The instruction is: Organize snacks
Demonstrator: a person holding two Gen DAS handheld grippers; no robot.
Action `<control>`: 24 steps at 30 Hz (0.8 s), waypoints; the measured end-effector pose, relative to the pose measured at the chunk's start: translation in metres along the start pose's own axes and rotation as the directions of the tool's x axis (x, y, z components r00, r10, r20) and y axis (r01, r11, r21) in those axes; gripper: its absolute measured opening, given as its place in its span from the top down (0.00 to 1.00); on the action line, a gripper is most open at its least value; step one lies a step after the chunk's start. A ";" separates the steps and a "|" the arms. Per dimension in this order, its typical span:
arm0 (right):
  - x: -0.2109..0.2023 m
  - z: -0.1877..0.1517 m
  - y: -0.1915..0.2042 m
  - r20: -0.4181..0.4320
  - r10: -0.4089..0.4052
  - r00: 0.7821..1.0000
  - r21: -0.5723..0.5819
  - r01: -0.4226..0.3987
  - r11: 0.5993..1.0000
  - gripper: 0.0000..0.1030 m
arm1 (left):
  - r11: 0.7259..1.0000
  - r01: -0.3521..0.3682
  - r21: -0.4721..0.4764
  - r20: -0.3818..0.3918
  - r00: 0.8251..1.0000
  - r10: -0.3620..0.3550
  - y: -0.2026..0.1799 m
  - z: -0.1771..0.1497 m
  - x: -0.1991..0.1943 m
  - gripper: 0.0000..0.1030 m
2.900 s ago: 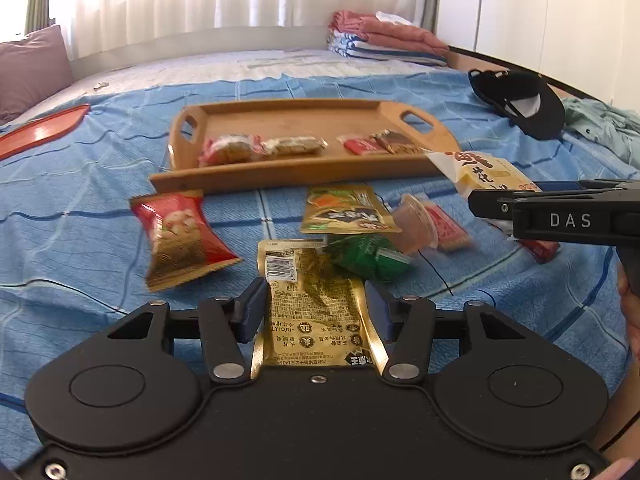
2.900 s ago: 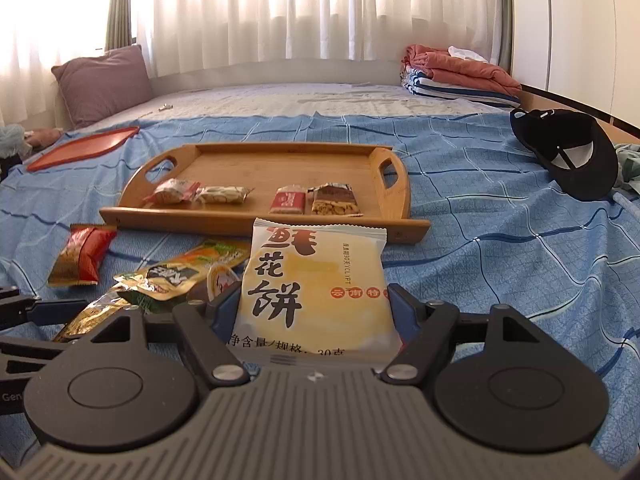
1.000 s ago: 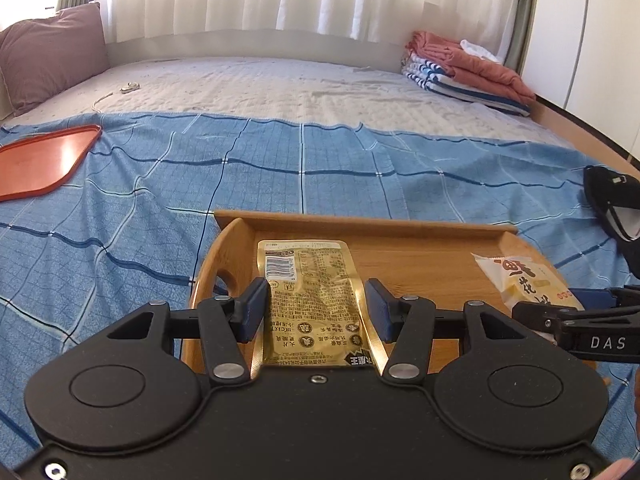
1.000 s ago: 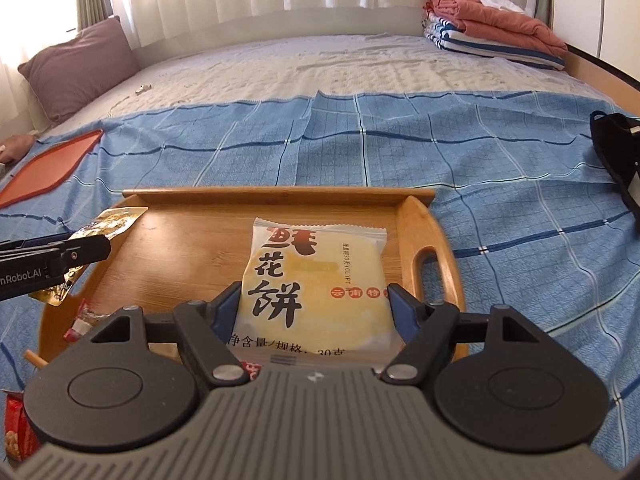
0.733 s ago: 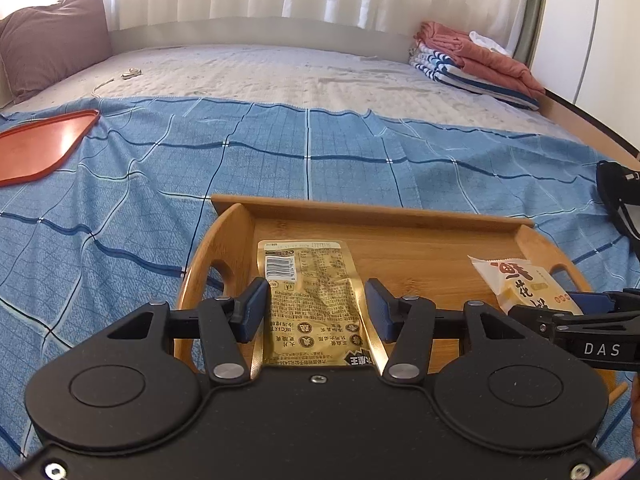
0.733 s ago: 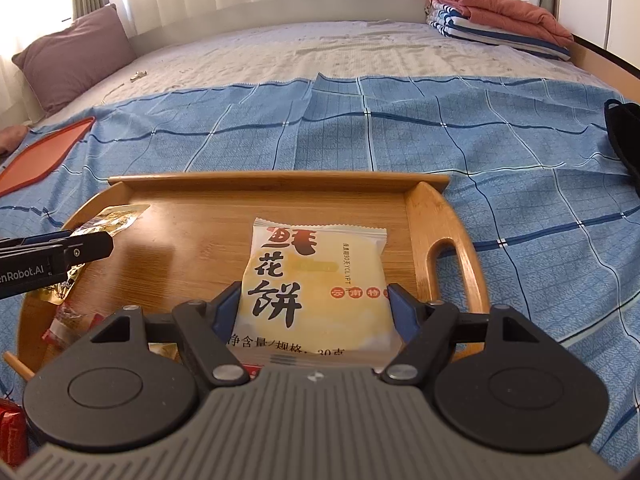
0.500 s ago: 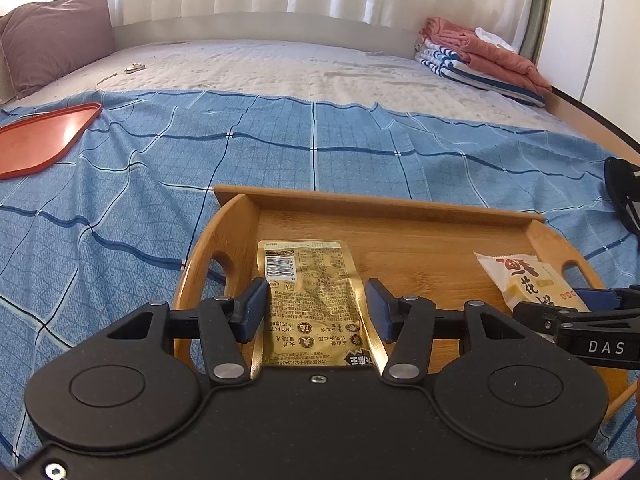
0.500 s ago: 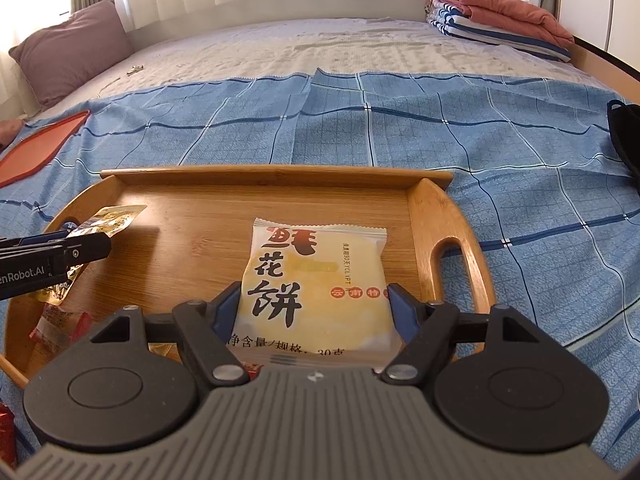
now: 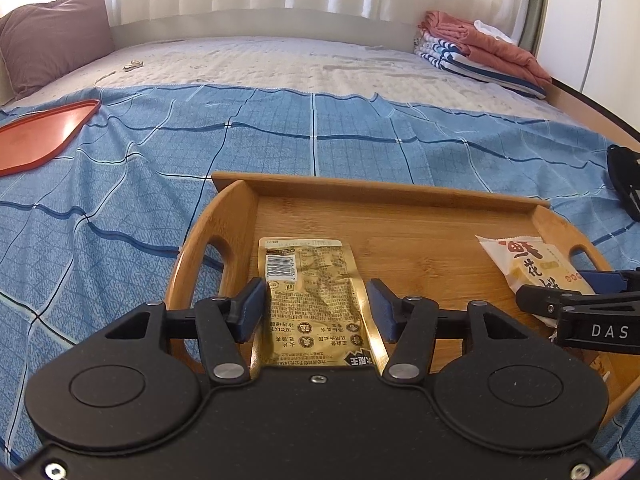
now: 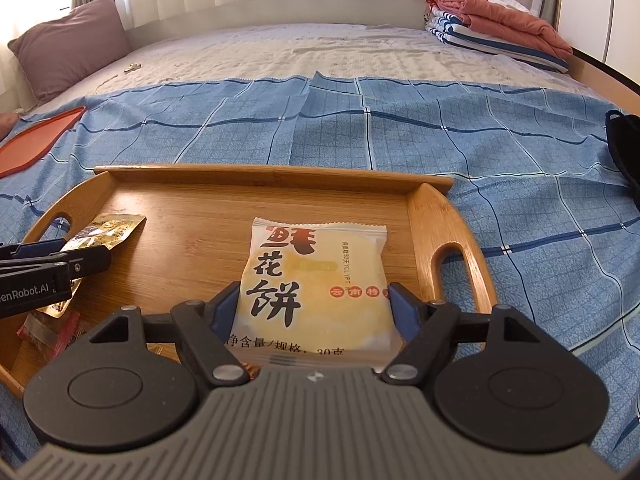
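Note:
A wooden tray (image 9: pixel 400 196) with cut-out handles lies on the blue checked bedspread; it also shows in the right wrist view (image 10: pixel 424 204). My left gripper (image 9: pixel 316 306) is shut on a gold snack packet (image 9: pixel 308 280) and holds it over the tray's left part. My right gripper (image 10: pixel 314 306) is shut on a pale yellow flower-cake packet (image 10: pixel 316 272) and holds it over the tray's right part. Each gripper shows from the side in the other's view, the right one (image 9: pixel 532 298) and the left one (image 10: pixel 102 260). Small red-wrapped snacks (image 10: pixel 48 328) lie at the tray's near left.
A red tray (image 9: pixel 36 140) lies on the bed far left. A purple pillow (image 9: pixel 52 36) is at the back left, folded blankets (image 9: pixel 480 56) at the back right. A black cap (image 10: pixel 624 144) lies right of the tray.
Both grippers have carried their packets from the loose snack pile forward to over the tray. In the last second they have settled a little lower and closer over it.

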State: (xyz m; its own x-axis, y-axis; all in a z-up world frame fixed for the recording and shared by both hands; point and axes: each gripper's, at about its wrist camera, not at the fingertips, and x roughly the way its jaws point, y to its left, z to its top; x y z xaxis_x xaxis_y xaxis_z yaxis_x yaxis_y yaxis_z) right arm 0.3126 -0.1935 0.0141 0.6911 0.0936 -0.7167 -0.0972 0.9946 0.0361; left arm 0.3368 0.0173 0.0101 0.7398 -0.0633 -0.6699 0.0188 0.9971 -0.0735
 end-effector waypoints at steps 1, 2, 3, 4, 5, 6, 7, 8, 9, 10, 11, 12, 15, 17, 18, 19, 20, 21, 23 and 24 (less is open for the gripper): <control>0.000 0.000 0.000 0.000 -0.002 1.000 0.000 0.002 1.000 0.23 | 1.000 0.002 -0.001 -0.004 1.000 -0.002 0.000 0.001 0.000 0.44; 0.000 0.000 0.001 -0.001 -0.008 1.000 -0.001 0.008 1.000 0.17 | 1.000 0.004 -0.002 -0.006 1.000 -0.004 0.001 0.002 -0.001 0.43; -0.001 0.001 0.001 -0.003 -0.014 1.000 -0.002 0.014 1.000 0.17 | 1.000 0.002 -0.005 -0.005 1.000 -0.002 0.000 0.002 -0.002 0.41; -0.002 0.001 0.001 -0.002 -0.012 1.000 0.001 0.012 1.000 0.17 | 1.000 0.001 -0.007 -0.003 1.000 -0.001 0.001 0.002 -0.004 0.39; -0.004 0.001 0.000 0.003 -0.007 1.000 0.006 0.007 1.000 0.16 | 1.000 0.006 -0.005 0.003 1.000 -0.006 0.002 0.002 -0.006 0.36; -0.007 0.001 -0.001 0.011 -0.001 1.000 0.012 0.001 1.000 0.14 | 1.000 0.010 0.002 0.011 1.000 -0.010 0.002 0.002 -0.009 0.29; -0.009 0.001 -0.001 0.018 0.003 1.000 0.016 -0.003 1.000 0.13 | 1.000 0.009 0.008 0.021 1.000 -0.010 0.002 0.002 -0.012 0.22; -0.012 0.000 -0.002 0.024 0.007 1.000 0.021 -0.007 1.000 0.13 | 1.000 0.006 0.017 0.031 0.999 -0.007 0.002 0.001 -0.016 0.21; -0.014 -0.001 -0.002 0.027 0.010 1.000 0.024 -0.011 1.000 0.13 | 1.000 0.005 0.030 0.038 0.999 -0.006 0.002 0.001 -0.020 0.20; -0.016 -0.002 -0.003 0.027 0.012 1.000 0.023 -0.013 1.000 0.13 | 0.999 0.006 0.045 0.042 0.999 -0.008 0.001 0.001 -0.023 0.18; -0.018 -0.003 -0.002 0.028 0.011 1.000 0.018 -0.012 1.000 0.13 | 0.998 0.007 0.057 0.048 0.999 -0.010 0.001 0.001 -0.027 0.17; -0.021 -0.004 -0.002 0.032 0.008 0.999 0.013 -0.009 1.000 0.13 | 0.998 0.010 0.065 0.055 0.998 -0.014 0.001 0.000 -0.032 0.16; -0.032 -0.009 -0.005 0.045 0.008 0.999 0.014 -0.008 1.000 0.12 | 0.997 0.027 0.075 0.063 0.997 -0.032 0.003 -0.004 -0.046 0.12; -0.040 -0.014 -0.007 0.052 0.012 0.999 0.020 -0.013 1.000 0.12 | 0.996 0.038 0.083 0.068 0.997 -0.044 0.003 -0.007 -0.056 0.11; -0.044 -0.016 -0.008 0.054 0.012 0.998 0.019 -0.013 1.000 0.12 | 0.995 0.041 0.088 0.072 0.996 -0.047 0.003 -0.010 -0.061 0.10; -0.049 -0.018 -0.009 0.057 0.010 0.998 0.016 -0.011 1.000 0.12 | 0.995 0.042 0.094 0.072 0.996 -0.048 0.003 -0.012 -0.066 0.10; -0.054 -0.020 -0.009 0.060 0.007 0.998 0.010 -0.008 1.000 0.12 | 0.994 0.042 0.097 0.070 0.996 -0.049 0.004 -0.014 -0.071 0.10; -0.060 -0.022 -0.010 0.066 0.006 0.998 0.006 -0.007 1.000 0.12 | 0.994 0.044 0.099 0.070 0.996 -0.051 0.004 -0.016 -0.076 0.10; -0.071 -0.026 -0.013 0.077 0.012 0.997 0.012 -0.013 1.000 0.12 | 0.993 0.052 0.107 0.076 0.995 -0.060 0.004 -0.021 -0.088 0.09; -0.077 -0.029 -0.014 0.082 0.016 0.996 0.018 -0.017 1.000 0.12 | 0.992 0.055 0.113 0.082 0.995 -0.064 0.004 -0.024 -0.095 0.09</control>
State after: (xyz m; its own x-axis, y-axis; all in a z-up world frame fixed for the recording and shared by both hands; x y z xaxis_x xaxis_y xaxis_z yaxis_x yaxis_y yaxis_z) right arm 0.2402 -0.2159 0.0487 0.7460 0.1127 -0.6563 -0.0963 0.9935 0.0611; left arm 0.2504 0.0258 0.0553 0.7896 -0.1234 -0.6011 0.1348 0.9905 -0.0263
